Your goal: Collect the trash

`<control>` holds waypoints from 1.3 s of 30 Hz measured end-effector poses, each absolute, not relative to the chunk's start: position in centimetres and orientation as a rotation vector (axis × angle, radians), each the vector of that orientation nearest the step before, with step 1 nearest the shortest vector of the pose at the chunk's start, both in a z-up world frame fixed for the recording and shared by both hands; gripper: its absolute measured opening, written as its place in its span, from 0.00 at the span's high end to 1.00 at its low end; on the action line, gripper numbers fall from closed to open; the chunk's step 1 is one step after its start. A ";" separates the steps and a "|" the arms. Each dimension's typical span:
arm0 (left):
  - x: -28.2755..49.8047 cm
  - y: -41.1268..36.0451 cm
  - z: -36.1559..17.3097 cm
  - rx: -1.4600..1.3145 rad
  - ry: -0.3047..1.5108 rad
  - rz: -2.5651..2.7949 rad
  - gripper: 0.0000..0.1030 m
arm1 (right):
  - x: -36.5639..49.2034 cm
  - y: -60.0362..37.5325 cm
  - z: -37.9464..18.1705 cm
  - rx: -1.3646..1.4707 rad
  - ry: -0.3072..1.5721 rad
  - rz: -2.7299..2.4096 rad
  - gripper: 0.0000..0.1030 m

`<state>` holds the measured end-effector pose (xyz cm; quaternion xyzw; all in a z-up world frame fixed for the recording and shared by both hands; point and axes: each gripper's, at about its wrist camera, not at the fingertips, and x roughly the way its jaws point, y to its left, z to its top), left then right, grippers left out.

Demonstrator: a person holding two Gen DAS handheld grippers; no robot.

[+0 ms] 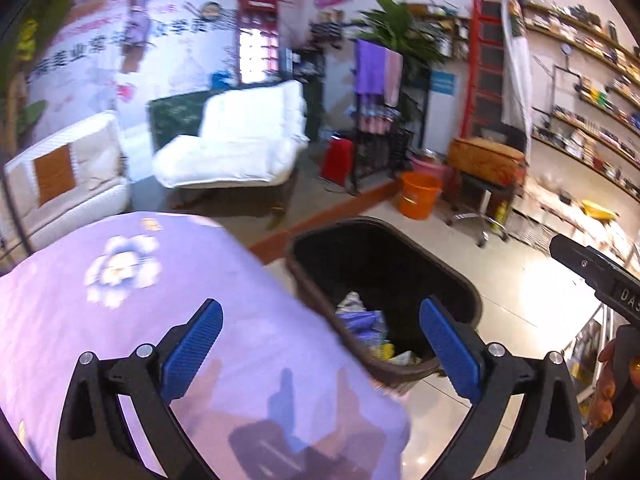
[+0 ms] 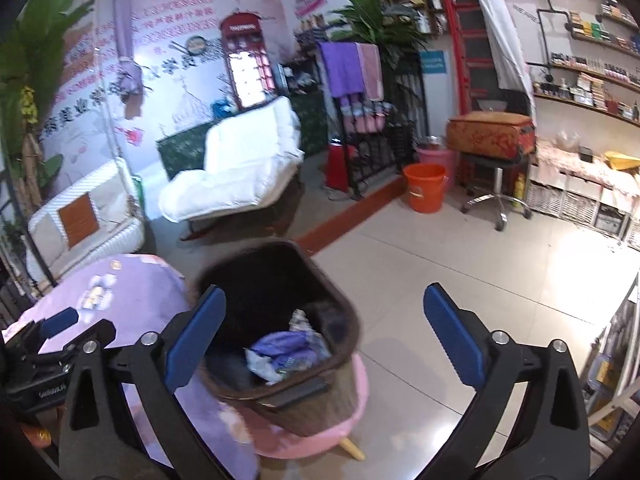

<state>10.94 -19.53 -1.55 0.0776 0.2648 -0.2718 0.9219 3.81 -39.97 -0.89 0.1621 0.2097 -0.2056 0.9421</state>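
A dark brown waste bin (image 2: 344, 320) stands on a pink stool (image 2: 360, 392) beside a table with a lilac floral cloth (image 1: 120, 320). Crumpled purple and white wrappers (image 2: 284, 352) lie inside the bin (image 1: 384, 264); the same trash (image 1: 364, 320) shows in the left wrist view. My left gripper (image 1: 320, 344) hangs open over the table's edge and the bin's near rim, with nothing between its blue pads. My right gripper (image 2: 324, 332) is open above the bin, also empty. Each gripper shows at the edge of the other's view: the right one (image 1: 600, 280), the left one (image 2: 52, 340).
Behind the bin are a white recliner (image 2: 240, 172), a white wicker seat (image 2: 88, 216), an orange bucket (image 2: 424, 186), a pink bucket (image 2: 436, 156), a black towel rack (image 2: 372, 140) and a chrome-legged stool (image 2: 494, 196). Shelves (image 2: 592, 80) line the right wall. Pale tiled floor (image 2: 480, 264) spreads to the right.
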 end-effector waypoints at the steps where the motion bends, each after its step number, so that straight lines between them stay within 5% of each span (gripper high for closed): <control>1: 10.6 -18.8 -1.3 0.161 0.531 -0.534 0.05 | 4.0 -38.5 -0.6 0.321 0.422 -0.390 0.05; 25: 1.2 -0.7 0.9 0.029 0.404 -0.053 0.05 | 2.1 -20.6 0.7 0.105 0.356 0.025 0.05; 39: 0.5 0.8 0.8 -0.001 0.393 -0.040 0.05 | 1.5 -17.6 0.7 0.097 0.352 0.030 0.05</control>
